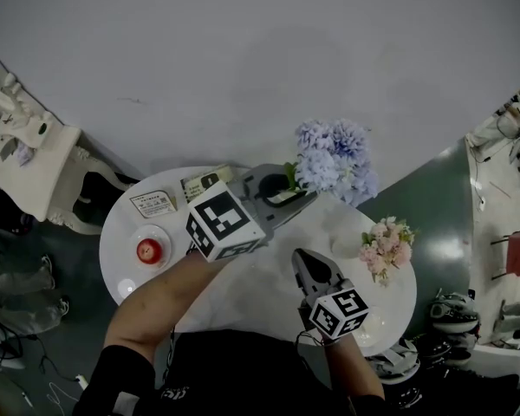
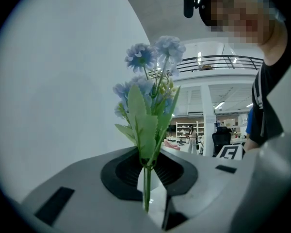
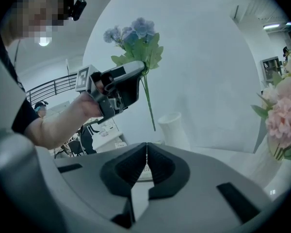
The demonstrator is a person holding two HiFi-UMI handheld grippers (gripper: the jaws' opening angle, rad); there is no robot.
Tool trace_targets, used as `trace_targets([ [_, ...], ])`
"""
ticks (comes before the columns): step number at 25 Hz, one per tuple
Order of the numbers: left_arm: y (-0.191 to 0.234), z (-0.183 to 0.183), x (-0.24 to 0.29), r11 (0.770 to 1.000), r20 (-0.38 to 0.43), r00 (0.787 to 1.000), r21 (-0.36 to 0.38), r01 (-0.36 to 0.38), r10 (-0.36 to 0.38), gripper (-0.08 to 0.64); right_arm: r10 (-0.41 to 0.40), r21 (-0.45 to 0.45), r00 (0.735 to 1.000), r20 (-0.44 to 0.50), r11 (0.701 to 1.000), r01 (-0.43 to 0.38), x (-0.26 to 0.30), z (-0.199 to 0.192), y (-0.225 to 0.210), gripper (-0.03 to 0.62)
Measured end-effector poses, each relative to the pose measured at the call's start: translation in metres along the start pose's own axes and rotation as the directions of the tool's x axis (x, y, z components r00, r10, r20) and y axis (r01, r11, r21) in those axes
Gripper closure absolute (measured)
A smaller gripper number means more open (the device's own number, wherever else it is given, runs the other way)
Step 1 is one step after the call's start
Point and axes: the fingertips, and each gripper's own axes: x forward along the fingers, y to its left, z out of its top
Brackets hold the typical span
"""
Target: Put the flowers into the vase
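Now | left gripper (image 2: 153, 176) pinches blue flowers (image 1: 334, 159) by the thin stem below the leaves, aloft over bench (image 1: 251, 293), stem tip near white vase (image 3: 176, 130), not inside | right gripper (image 3: 145, 166) pressed together, empty | likely light, floppy, stem slippery: hold stem, never blooms.

The blue flowers (image 1: 334, 159) stand upright, their green stem clamped in the left gripper (image 1: 305, 196). The white vase (image 3: 177, 130) stands upright on the surface (image 1: 260, 286).
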Motion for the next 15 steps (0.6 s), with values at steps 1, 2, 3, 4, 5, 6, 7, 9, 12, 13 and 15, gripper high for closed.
trace_targets([
  [1, 0.001, 0.002, 0.000, 1.000, 0.003, 1.000, -0.002, 0.000, 0.000, 0.495, 0.001, 0.000, 1.000, 0.000, 1.000, -0.001, 0.001, 0.000, 0.000, 0.566],
  [2, 0.001, 0.003, 0.000, 1.000, 0.005, 1.000, -0.002, 0.000, 0.000, 0.495, 0.001, 0.001, 1.000, -0.001, 1.000, -0.001, 0.001, 0.000, 0.000, 0.566],
  [3, 0.001, 0.005, 0.001, 1.000, 0.008, 1.000, -0.002, 0.001, -0.001, 0.495, 0.001, 0.001, 1.000, -0.002, 1.000, -0.001, 0.001, 0.000, 0.000, 0.566],
  [4, 0.001, 0.007, 0.001, 1.000, 0.011, 1.000, -0.002, 0.004, -0.003, 0.495, 0.000, 0.002, 1.000, -0.003, 1.000, 0.000, 0.002, -0.001, 0.000, 0.566],
  [5, 0.001, 0.009, 0.002, 1.000, 0.014, 1.000, -0.003, 0.006, -0.006, 0.495, 0.000, 0.003, 1.000, -0.004, 1.000, 0.000, 0.002, -0.001, 0.000, 0.566],
  [6, 0.000, 0.010, 0.002, 1.000, 0.018, 1.000, -0.003, 0.009, -0.009, 0.495, 0.000, 0.005, 1.000, -0.005, 1.000, 0.000, 0.002, -0.002, -0.001, 0.566],
  [7, 0.000, 0.012, 0.003, 1.000, 0.021, 1.000, -0.003, 0.011, -0.011, 0.495, 0.001, 0.006, 1.000, -0.006, 1.000, 0.000, 0.003, -0.002, -0.001, 0.566],
  [9, 0.001, 0.015, 0.005, 1.000, 0.022, 1.000, 0.001, 0.012, -0.012, 0.495, 0.002, 0.007, 1.000, -0.006, 1.000, -0.002, 0.003, -0.002, -0.001, 0.566],
  [12, 0.004, 0.017, 0.008, 1.000, 0.021, 1.000, 0.004, 0.011, -0.011, 0.495, 0.004, 0.009, 1.000, -0.007, 1.000, -0.004, 0.004, -0.003, 0.000, 0.566],
  [13, 0.005, 0.018, 0.008, 1.000, 0.022, 1.000, 0.004, 0.011, -0.011, 0.495, 0.004, 0.010, 1.000, -0.008, 1.000, -0.004, 0.005, -0.004, 0.000, 0.566],
  [15, 0.006, 0.019, 0.008, 1.000, 0.025, 1.000, 0.004, 0.011, -0.011, 0.495, 0.005, 0.012, 1.000, -0.010, 1.000, -0.005, 0.005, -0.006, -0.001, 0.566],
])
